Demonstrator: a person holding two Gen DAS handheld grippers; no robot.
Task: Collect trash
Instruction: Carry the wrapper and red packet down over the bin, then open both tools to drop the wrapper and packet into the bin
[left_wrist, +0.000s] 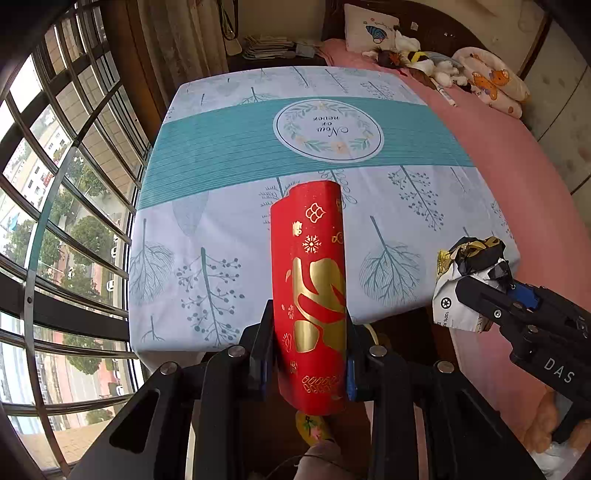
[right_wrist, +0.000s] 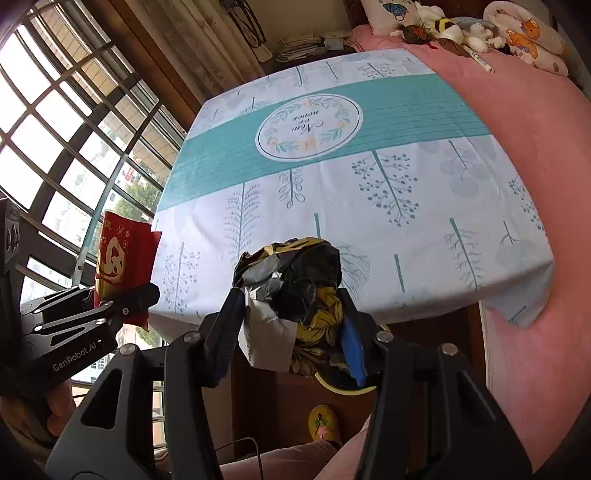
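Note:
My left gripper (left_wrist: 308, 350) is shut on a red paper packet with gold print (left_wrist: 312, 280), folded into a curve and held upright above the near edge of the table. The same red packet (right_wrist: 118, 266) and left gripper (right_wrist: 122, 302) show at the far left of the right wrist view. My right gripper (right_wrist: 291, 328) is shut on a crumpled black, gold and white wrapper (right_wrist: 291, 280), also held in the air over the table's near edge. That wrapper (left_wrist: 469, 273) and right gripper (left_wrist: 491, 295) appear at the right of the left wrist view.
The table carries a pale blue cloth with tree print and a teal band (left_wrist: 258, 136). A pink bed (left_wrist: 535, 177) with pillows and plush toys (left_wrist: 436, 62) lies to the right. A barred window (left_wrist: 55, 184) is on the left. A yellow-rimmed round container (right_wrist: 343, 384) and a slipper (right_wrist: 325, 421) sit below.

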